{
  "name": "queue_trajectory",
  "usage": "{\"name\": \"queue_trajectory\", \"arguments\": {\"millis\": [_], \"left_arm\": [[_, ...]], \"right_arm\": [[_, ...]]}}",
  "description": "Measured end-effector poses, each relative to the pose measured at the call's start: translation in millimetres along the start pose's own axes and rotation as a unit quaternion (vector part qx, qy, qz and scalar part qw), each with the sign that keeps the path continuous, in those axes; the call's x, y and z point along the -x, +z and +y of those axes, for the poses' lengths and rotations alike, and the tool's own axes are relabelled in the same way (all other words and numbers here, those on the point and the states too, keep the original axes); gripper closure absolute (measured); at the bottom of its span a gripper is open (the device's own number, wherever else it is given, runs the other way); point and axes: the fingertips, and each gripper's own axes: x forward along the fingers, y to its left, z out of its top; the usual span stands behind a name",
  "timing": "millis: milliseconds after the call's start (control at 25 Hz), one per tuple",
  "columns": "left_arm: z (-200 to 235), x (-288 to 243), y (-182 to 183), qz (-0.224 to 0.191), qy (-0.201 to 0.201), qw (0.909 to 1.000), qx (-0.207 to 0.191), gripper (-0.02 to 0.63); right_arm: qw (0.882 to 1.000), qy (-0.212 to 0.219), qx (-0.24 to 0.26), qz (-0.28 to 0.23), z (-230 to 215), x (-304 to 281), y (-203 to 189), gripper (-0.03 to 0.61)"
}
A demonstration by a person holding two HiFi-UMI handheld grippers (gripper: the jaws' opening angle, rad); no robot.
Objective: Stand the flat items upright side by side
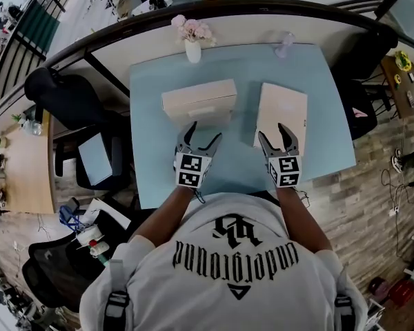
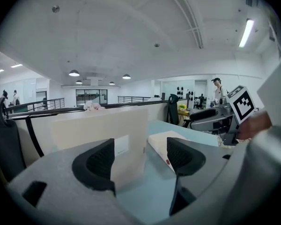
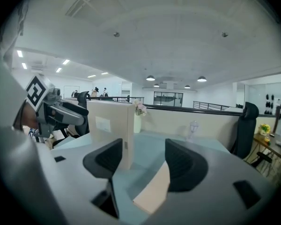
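Observation:
Two flat beige boxes are on the light blue table (image 1: pixel 152 157). One box (image 1: pixel 199 101) stands upright on its long edge at the left; it also shows as upright box (image 2: pixel 100 132) and upright box (image 3: pixel 110 125). The other box (image 1: pixel 281 114) lies flat at the right, and a corner of this flat box (image 3: pixel 153 192) reaches under my right jaws. My left gripper (image 1: pixel 204 132) is open just short of the upright box, empty. My right gripper (image 1: pixel 272 132) is open over the near edge of the flat box, not touching it.
A white vase with pink flowers (image 1: pixel 192 41) and a clear glass (image 1: pixel 285 44) stand at the table's far edge. A curved dark railing (image 1: pixel 262 5) runs behind. A black office chair (image 1: pixel 69 98) stands left of the table and another dark chair (image 1: pixel 359 109) right.

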Motion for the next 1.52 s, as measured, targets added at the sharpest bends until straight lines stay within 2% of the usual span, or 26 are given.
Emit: {"name": "queue_trajectory", "arguments": {"millis": [440, 520, 640, 760, 1000, 1160, 1280, 1400, 1520], "left_arm": [[-114, -103, 35, 0.017, -0.092, 0.9952, -0.027, 0.259], [-135, -127, 29, 0.040, -0.110, 0.9927, -0.030, 0.258], [-167, -164, 4, 0.104, -0.147, 0.9832, -0.027, 0.252], [-181, -197, -26, 0.162, -0.158, 0.9739, -0.018, 0.249], [-165, -258, -77, 0.241, -0.128, 0.9613, 0.035, 0.242], [-155, -287, -106, 0.281, -0.123, 0.9456, 0.107, 0.238], [-151, -301, -128, 0.308, -0.121, 0.9327, 0.142, 0.232], [-154, -310, -144, 0.328, -0.131, 0.9212, 0.164, 0.226], [-157, -312, -149, 0.337, -0.150, 0.9128, 0.175, 0.249]], "right_arm": [[0.998, -0.041, -0.042, 0.036, -119, 25, -50, 0.288], [0.997, -0.038, -0.048, 0.047, -141, 23, -60, 0.288], [0.994, -0.019, -0.057, 0.086, -169, 16, -86, 0.281], [0.988, 0.006, -0.083, 0.132, -192, 3, -117, 0.276], [0.964, 0.053, -0.152, 0.212, -220, -22, -180, 0.264], [0.946, 0.073, -0.198, 0.244, -231, -43, -213, 0.258], [0.932, 0.084, -0.237, 0.263, -238, -57, -233, 0.253], [0.914, 0.094, -0.276, 0.281, -243, -67, -249, 0.252], [0.894, 0.118, -0.314, 0.297, -237, -73, -260, 0.253]]}}
